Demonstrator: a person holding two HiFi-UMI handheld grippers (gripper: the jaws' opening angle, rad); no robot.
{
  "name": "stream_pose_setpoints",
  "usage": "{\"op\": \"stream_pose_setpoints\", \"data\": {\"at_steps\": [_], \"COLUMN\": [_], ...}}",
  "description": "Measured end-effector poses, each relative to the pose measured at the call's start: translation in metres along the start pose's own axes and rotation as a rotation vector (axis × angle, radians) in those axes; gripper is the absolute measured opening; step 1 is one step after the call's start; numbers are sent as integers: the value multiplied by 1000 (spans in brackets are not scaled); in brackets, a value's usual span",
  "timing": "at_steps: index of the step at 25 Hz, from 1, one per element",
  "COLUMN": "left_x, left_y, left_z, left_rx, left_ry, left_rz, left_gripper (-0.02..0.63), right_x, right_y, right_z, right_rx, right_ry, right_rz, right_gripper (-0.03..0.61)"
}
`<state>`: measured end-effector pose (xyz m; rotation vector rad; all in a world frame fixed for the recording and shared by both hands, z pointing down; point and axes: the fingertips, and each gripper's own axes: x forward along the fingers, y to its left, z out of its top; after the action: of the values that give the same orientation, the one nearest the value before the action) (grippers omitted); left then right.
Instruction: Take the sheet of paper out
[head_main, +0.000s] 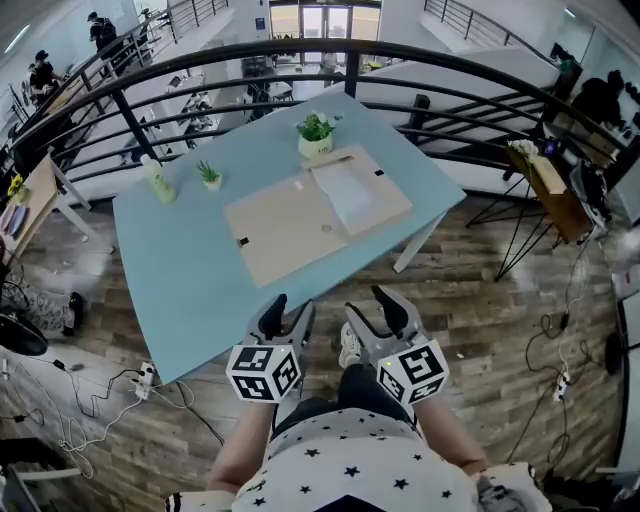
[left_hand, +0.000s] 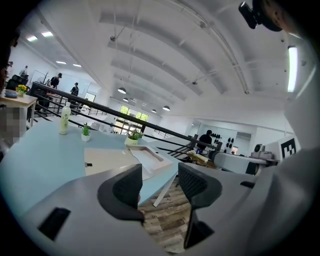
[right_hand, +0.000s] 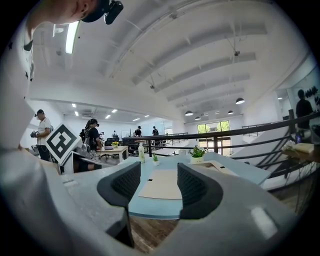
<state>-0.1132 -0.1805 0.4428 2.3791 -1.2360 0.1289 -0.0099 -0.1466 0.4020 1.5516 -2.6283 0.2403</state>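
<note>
You hold both grippers low and close to your body, off the near edge of the light blue table (head_main: 190, 290) and above the wooden floor (head_main: 480, 330). The left gripper (head_main: 291, 312) has its jaws spread with nothing between them, and the right gripper (head_main: 372, 310) is released and empty in the same way. The sheet of paper (head_main: 350, 190) lies well apart from both, towards the far side of the table, resting in the shallow tan frame (head_main: 392, 207). The frame's backing board (head_main: 285, 225) lies opened flat beside it on the near-left. Seen along your left jaws, the paper (left_hand: 150, 159) sits ahead and slightly left of the gap. Along your right jaws, the backing board (right_hand: 162, 187) shows straight through the gap. Beyond the frame stands a potted plant (head_main: 316, 135), with a smaller potted plant (head_main: 210, 177) and a pale green bottle (head_main: 160, 182) further left. The bottle's label is too small to read.
</note>
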Motion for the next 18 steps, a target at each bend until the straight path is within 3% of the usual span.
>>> {"op": "stream_pose_setpoints", "data": {"at_steps": [6,18], "left_x": [55,184], "left_y": [14,42], "left_z": [8,50], "left_rx": [-37,-90], "left_ry": [9,30], "left_rz": [11,31], "left_gripper": [222,221], "right_x": [32,115], "right_y": [-43,-154], "right_z": [1,38], "right_rx": [5,-41], "right_ry": [3,-11], "right_rz": [9,30], "right_gripper": [215,215]}}
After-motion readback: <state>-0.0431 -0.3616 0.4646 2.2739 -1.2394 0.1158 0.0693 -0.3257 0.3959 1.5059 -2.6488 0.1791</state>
